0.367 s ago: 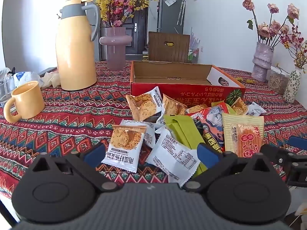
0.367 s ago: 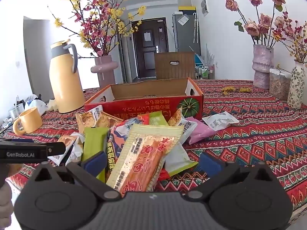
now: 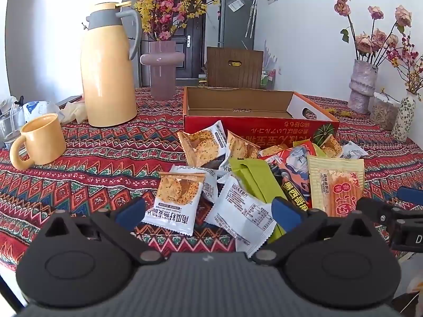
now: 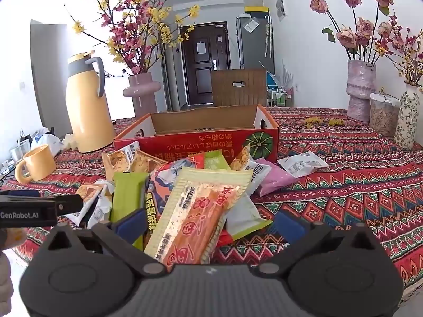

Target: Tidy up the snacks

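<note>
both tools [image 3: 208, 212] agape — snacks [image 4: 195, 211] piled

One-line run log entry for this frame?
phase: approach | left gripper: open over snack pile | right gripper: open, around orange packet | box: empty

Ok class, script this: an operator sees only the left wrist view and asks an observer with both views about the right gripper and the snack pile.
Operator: Is the right gripper open?
Observer: Yes. The right gripper is open, its fingers either side of the long orange packet.
Operator: Is any snack hidden from me behind the pile?
Observer: A pink packet lies at the pile's right edge, in front of the red box.
</note>
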The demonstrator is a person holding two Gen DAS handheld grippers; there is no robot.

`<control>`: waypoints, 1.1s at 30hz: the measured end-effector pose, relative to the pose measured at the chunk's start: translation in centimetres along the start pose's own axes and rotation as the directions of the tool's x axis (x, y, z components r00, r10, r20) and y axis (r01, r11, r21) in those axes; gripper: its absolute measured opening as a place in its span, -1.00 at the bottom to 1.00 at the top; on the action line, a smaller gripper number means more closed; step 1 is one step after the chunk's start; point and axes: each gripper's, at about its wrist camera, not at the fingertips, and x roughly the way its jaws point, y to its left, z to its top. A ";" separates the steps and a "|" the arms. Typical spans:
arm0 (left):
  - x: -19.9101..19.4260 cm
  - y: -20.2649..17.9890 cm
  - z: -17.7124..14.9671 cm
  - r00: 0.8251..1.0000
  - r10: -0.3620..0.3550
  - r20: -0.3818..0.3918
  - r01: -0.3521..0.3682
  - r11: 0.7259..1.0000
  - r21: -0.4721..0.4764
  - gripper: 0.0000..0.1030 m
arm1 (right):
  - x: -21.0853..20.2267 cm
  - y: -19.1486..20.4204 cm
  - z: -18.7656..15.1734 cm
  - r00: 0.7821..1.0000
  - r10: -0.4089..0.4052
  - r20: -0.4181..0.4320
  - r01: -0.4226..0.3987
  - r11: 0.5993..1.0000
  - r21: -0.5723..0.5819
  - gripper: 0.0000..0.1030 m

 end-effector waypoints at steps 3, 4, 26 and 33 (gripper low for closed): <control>-0.1 -0.1 0.0 1.000 0.002 0.007 -0.002 1.000 0.002 1.00 | 0.1 0.6 0.0 1.000 -0.009 -0.008 0.009 1.000 -0.008 1.00; -0.1 -0.2 0.0 1.000 0.005 0.011 -0.005 1.000 0.002 1.00 | 0.1 0.6 0.0 1.000 -0.008 -0.008 0.008 1.000 -0.009 1.00; -0.6 0.0 -0.1 1.000 0.010 0.027 -0.010 1.000 -0.009 1.00 | 0.1 0.8 -0.1 1.000 -0.006 -0.010 0.006 1.000 -0.011 1.00; -0.7 0.1 -0.1 1.000 0.010 0.027 -0.010 1.000 -0.011 1.00 | 0.1 0.8 -0.2 1.000 -0.006 -0.011 0.006 1.000 -0.011 1.00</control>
